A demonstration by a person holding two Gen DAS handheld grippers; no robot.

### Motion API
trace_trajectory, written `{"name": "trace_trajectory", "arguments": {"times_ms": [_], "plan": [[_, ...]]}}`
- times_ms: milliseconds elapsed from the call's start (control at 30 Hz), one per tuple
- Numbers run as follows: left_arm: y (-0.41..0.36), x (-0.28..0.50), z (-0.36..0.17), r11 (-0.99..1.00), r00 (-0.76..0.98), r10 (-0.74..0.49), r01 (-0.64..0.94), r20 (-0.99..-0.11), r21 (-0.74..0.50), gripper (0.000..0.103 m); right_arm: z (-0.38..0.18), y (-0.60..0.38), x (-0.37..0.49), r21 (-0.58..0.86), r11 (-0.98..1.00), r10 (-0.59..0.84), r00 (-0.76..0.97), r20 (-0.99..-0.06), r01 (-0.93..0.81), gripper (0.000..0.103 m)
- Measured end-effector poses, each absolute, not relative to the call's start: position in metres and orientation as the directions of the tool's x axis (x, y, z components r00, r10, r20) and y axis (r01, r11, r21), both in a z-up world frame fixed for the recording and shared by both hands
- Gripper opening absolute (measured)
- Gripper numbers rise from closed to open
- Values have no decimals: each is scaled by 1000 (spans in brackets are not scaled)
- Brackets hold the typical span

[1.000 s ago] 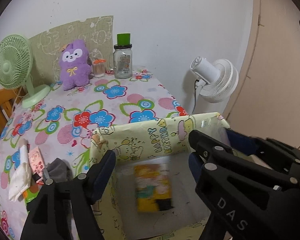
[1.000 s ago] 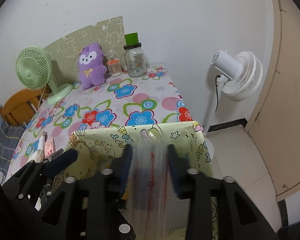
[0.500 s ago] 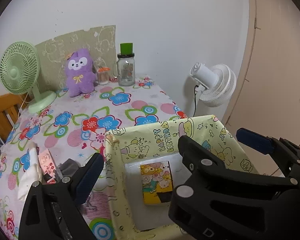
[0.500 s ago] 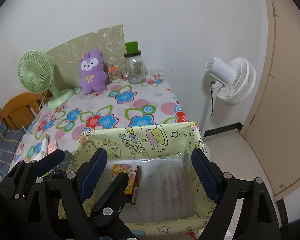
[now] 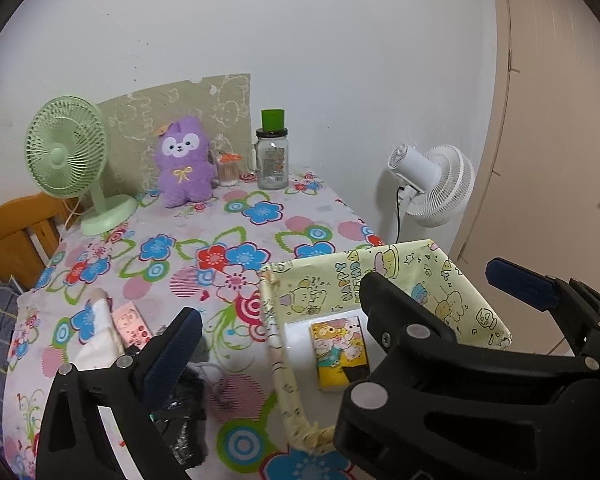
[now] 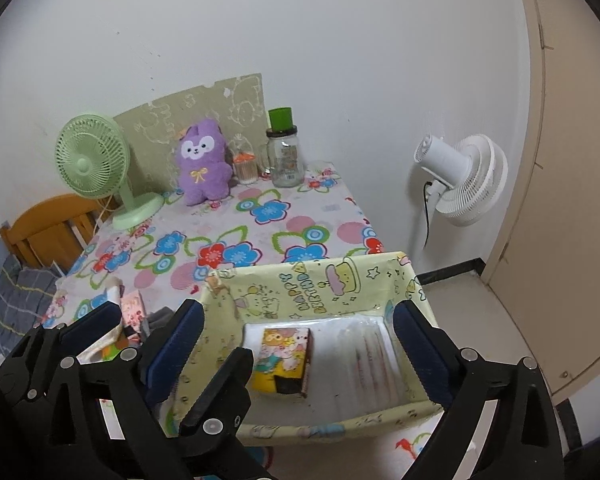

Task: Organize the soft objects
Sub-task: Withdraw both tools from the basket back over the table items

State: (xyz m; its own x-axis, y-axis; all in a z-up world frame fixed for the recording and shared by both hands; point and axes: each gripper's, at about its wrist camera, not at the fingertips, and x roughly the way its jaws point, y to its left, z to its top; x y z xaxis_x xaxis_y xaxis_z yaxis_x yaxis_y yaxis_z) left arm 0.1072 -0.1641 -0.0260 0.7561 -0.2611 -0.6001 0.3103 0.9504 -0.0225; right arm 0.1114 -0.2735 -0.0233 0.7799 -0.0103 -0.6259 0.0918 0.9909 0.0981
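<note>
**Tissue packs in yellow box at near right corner of tabletop**

Tissue pack point(image 6: 284, 361) flat on box point(image 6: 320, 284) floor, left side; clear wrapped pack point(image 6: 366, 354) just beside it, right. Left gripper point(image 5: 276, 312) spread wide, gripping nothing, straddling box's left wall. Right gripper point(image 6: 296, 338) released, wide apart over box. Purple plush point(image 5: 185, 162) upright at far edge, well apart.

A small room with a white wall

The bench point(image 6: 260, 236) wore a flowered cloth. A white fan point(image 6: 464, 178) stood on the pale floor point(image 6: 464, 304) beside a beige door point(image 6: 572, 200); a wooden chair point(image 6: 46, 228) was at left.
</note>
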Motion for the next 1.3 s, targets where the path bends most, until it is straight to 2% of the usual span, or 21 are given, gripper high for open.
{"name": "trace_trajectory", "arguments": {"times_ms": [267,833,1300], "plan": [[-142,93,-21,953,772,-258,301,-581,-24,103,-15,-249,95,89,993,-9,794,-608,80,101],[-84,74,-18,967,806,-205,253,-555,9,103,-9,-190,79,77,996,16,809,-588,37,101],[-39,83,-42,979,791,-168,204,-588,-4,103,-33,-143,89,90,995,89,791,-606,-43,101]]}}
